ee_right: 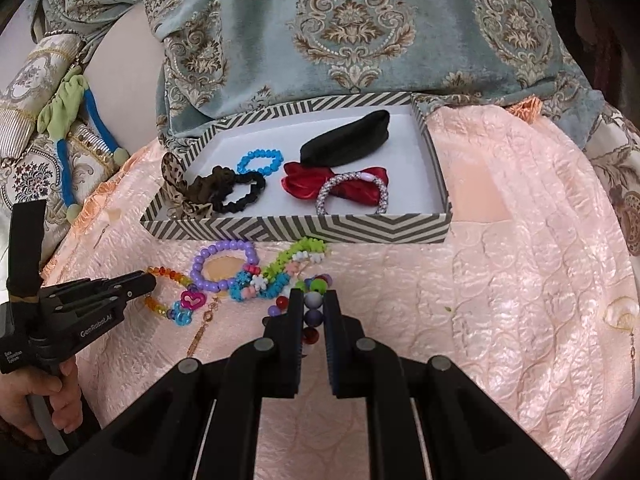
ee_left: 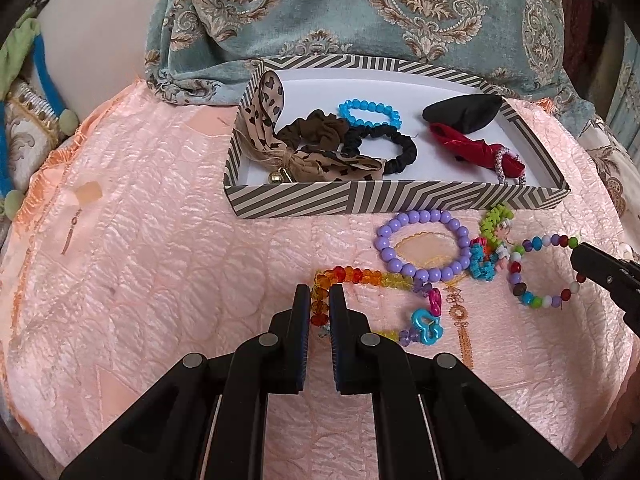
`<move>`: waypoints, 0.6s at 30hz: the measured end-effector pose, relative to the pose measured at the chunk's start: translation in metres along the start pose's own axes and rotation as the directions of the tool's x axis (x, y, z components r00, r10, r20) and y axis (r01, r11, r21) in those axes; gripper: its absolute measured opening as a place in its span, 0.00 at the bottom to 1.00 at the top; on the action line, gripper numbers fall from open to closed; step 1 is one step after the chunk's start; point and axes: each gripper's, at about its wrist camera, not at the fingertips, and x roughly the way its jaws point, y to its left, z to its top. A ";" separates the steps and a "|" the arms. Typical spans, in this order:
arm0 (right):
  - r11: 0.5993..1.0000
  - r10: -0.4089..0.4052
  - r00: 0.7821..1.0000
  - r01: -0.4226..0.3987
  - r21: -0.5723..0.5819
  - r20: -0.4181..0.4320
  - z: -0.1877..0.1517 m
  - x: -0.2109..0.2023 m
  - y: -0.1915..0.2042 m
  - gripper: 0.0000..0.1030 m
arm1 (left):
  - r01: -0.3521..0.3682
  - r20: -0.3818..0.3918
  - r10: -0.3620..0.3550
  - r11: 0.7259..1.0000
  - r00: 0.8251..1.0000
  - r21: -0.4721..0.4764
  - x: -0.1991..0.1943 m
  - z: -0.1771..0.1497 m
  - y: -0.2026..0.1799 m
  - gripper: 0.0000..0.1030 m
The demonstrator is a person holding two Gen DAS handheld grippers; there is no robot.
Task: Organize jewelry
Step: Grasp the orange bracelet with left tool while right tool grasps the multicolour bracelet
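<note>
We take this for a home, likely a bedroom or sitting room: the work surface is a soft peach quilted bedspread [ee_left: 160, 280] with a frilled edge, backed by a teal damask-patterned cushion [ee_right: 360, 32]. A cream brocade cushion [ee_right: 28, 168] sits to one side, and a striped cardboard box lid [ee_left: 360, 200] serves as a tray.

the right claw [ee_right: 313, 300] covers part of the mixed-colour round-bead bracelet [ee_right: 313, 301]. the striped cardboard tray's near wall [ee_right: 304, 230] hides part of the leopard-print fabric bow [ee_right: 176, 196]. the person's hand [ee_right: 52, 400] is cut off by the picture's edge.
</note>
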 end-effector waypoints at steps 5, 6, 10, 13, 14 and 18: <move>1.000 -0.008 1.000 0.008 -0.012 0.003 -0.001 0.000 0.002 0.09 | -0.002 0.001 0.002 1.000 1.000 0.003 0.000 0.000 0.000 0.00; 1.000 -0.010 1.000 0.010 -0.016 0.002 -0.001 0.000 0.002 0.09 | -0.003 0.001 0.003 1.000 1.000 0.003 0.000 0.000 0.000 0.00; 1.000 -0.016 1.000 0.016 -0.026 0.010 0.000 -0.001 0.005 0.09 | -0.006 0.002 0.006 1.000 1.000 0.007 0.000 0.000 -0.001 0.00; 0.999 -0.017 1.000 0.018 -0.027 0.009 -0.001 -0.001 0.005 0.09 | -0.007 0.001 0.007 1.000 1.000 0.007 -0.001 0.000 -0.001 0.00; 0.999 -0.018 1.000 0.018 -0.027 0.011 -0.001 -0.001 0.005 0.09 | -0.007 0.002 0.007 1.000 1.000 0.007 -0.001 0.000 -0.001 0.00; 0.999 -0.025 1.000 0.026 -0.033 0.016 0.000 -0.002 0.005 0.09 | -0.008 0.001 0.008 1.000 1.000 0.009 0.000 -0.001 0.000 0.00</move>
